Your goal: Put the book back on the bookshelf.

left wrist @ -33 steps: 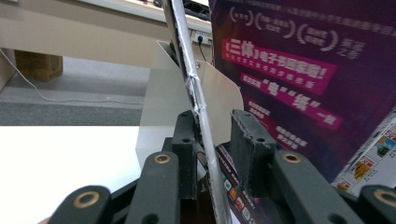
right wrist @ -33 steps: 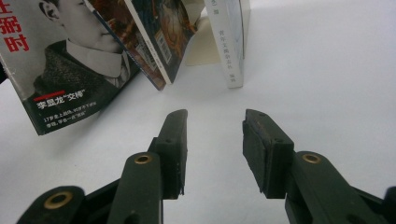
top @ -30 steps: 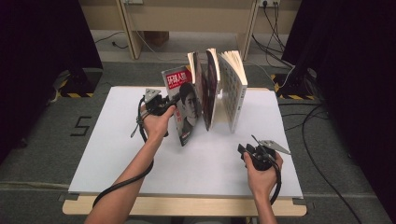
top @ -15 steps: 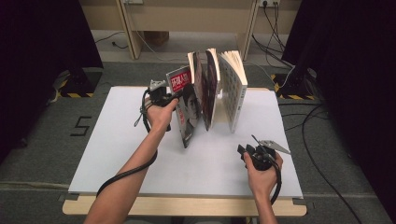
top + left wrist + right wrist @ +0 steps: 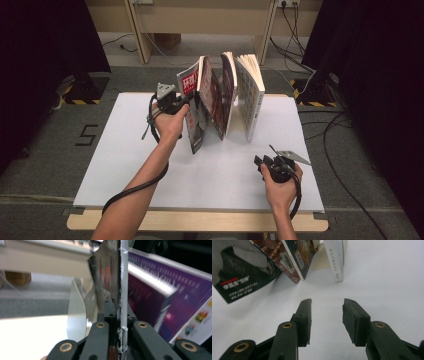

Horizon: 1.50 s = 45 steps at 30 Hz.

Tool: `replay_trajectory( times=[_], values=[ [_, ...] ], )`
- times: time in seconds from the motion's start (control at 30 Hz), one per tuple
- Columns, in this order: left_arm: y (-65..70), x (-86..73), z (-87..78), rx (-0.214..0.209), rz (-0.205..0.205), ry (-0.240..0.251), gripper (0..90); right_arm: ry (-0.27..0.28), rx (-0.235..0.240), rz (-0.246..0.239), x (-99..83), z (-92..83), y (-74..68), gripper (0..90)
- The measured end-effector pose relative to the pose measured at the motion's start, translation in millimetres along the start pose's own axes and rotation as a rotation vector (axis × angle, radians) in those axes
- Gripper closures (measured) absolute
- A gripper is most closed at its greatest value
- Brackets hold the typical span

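Note:
Three books stand upright mid-table: a thin magazine (image 5: 194, 116) with a red title block, a dark-covered book (image 5: 216, 100) and a thick white book (image 5: 251, 95). My left gripper (image 5: 183, 103) has just been closing and is now shut on the magazine's upper left edge. In the left gripper view the magazine's white edge (image 5: 123, 290) runs straight up between the pads of that gripper (image 5: 119, 315). My right gripper (image 5: 260, 161) rests near the table's front right, open with nothing between its fingers. The right gripper (image 5: 327, 308) faces the magazine (image 5: 239, 277) and the white book (image 5: 337, 262).
The white tabletop (image 5: 125, 150) sits on a wooden frame over grey carpet. A wooden bench (image 5: 200, 20) and cables lie beyond the far edge. Dark curtains flank both sides. A cable trails from each gripper along the forearms.
The left hand has risen and shifted slightly toward the far side, with its jaws now closed on the magazine's edge. The magazine's top has lifted with it. The right hand has stayed put.

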<state>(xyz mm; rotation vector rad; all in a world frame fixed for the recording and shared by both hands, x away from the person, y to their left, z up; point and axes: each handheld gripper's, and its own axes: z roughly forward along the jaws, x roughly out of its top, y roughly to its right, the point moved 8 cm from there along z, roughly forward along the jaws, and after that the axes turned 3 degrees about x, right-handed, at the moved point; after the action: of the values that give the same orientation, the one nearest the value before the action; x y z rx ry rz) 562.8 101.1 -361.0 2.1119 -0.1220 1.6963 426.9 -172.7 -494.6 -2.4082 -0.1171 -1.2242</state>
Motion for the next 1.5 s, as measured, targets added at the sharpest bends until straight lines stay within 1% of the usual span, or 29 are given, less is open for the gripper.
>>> replay_trajectory(
  times=[0.03,0.07,0.1,0.17,0.23,0.3,0.37,0.4,0.43,0.47,0.5,0.6,0.7,0.83,0.9,1.0,1.03,1.07,1.1,1.17,1.23,1.27,1.33,1.4,1.43,1.5],
  values=[
    [0.4,2.2,-0.3,0.003,0.005,0.019,86.4,-0.001,0.002,-0.003,-0.2,0.5,0.0,59.3],
    [1.3,4.9,-0.3,0.001,0.019,0.042,86.4,-0.005,0.003,0.0,-0.5,0.5,-0.4,59.3],
    [1.3,6.9,0.2,0.008,0.038,0.063,86.4,-0.006,0.0,-0.001,-0.6,0.4,-0.1,59.3],
    [0.7,9.6,3.0,0.013,0.063,0.101,86.4,-0.006,0.002,0.0,-0.7,0.5,-0.2,59.3],
    [-1.1,10.2,6.6,0.012,0.08,0.128,86.4,-0.004,0.001,-0.003,-0.5,0.4,0.0,59.3],
    [-3.9,7.7,10.3,0.014,0.086,0.147,86.3,0.001,0.0,-0.004,-0.4,0.6,0.4,59.3],
    [-7.3,-0.2,15.0,0.022,0.098,0.146,86.3,-0.002,0.001,-0.004,-0.8,0.9,0.7,59.3],
    [-8.9,-3.8,16.0,0.028,0.111,0.153,86.2,-0.004,0.0,-0.004,-1.1,1.1,0.9,59.3],
    [-10.2,-7.2,16.6,0.03,0.114,0.155,86.1,-0.008,0.003,0.009,-1.7,1.2,-0.2,59.3],
    [-11.3,-11.1,17.1,0.03,0.107,0.154,86.1,-0.009,0.002,0.007,-1.8,1.3,0.1,59.3],
    [-11.9,-13.3,17.1,0.032,0.105,0.152,86.0,-0.007,0.002,0.003,-1.6,1.4,0.6,59.3],
    [-12.1,-20.0,17.1,0.036,0.129,0.145,85.3,-0.005,0.002,0.002,-1.6,1.6,0.9,59.3],
    [-12.9,-23.3,17.4,0.042,0.138,0.122,83.0,-0.004,0.001,0.002,-1.4,1.2,0.9,59.3],
    [-16.0,-20.2,17.5,0.041,0.106,0.111,78.3,-0.007,0.003,-0.002,-1.5,0.9,0.3,59.3],
    [-16.3,-14.7,17.4,0.029,0.085,0.11,75.9,-0.008,0.002,0.003,-1.8,1.1,0.0,59.3],
    [-19.2,-5.3,18.4,0.031,0.051,0.1,75.1,-0.012,0.003,0.002,-2.4,1.7,0.0,59.3],
    [-20.5,-3.8,19.1,0.036,0.048,0.09,75.4,-0.012,0.002,-0.001,-2.4,1.8,0.2,59.3],
    [-21.6,-3.2,20.2,0.033,0.032,0.074,75.5,-0.013,0.002,0.0,-2.5,1.8,0.3,59.3],
    [-22.0,-3.1,20.6,0.032,0.025,0.069,75.9,-0.013,0.003,0.001,-2.5,1.9,0.4,59.2],
    [-23.7,-2.5,22.0,0.033,0.02,0.051,76.0,-0.017,0.003,0.003,-2.9,2.1,0.8,59.1],
    [-24.8,-2.2,23.5,0.026,-0.006,0.035,76.2,-0.02,0.003,0.004,-3.6,2.6,1.5,58.9],
    [-25.2,-1.8,24.4,0.026,-0.004,0.029,76.1,-0.025,0.004,0.004,-4.1,2.8,1.8,58.8],
    [-24.9,-1.1,26.1,0.014,-0.021,0.011,74.9,-0.031,0.005,0.004,-4.9,3.2,1.9,58.8],
    [-25.2,1.2,27.8,0.012,-0.044,0.007,72.6,-0.033,0.005,0.007,-5.1,3.4,1.5,58.8],
    [-25.3,2.1,28.9,0.013,-0.049,0.003,71.5,-0.033,0.007,0.009,-5.1,3.4,1.3,58.8],
    [-26.5,3.0,31.2,0.023,-0.047,-0.008,70.2,-0.032,0.005,0.004,-5.0,3.2,1.6,58.9]
  ],
)
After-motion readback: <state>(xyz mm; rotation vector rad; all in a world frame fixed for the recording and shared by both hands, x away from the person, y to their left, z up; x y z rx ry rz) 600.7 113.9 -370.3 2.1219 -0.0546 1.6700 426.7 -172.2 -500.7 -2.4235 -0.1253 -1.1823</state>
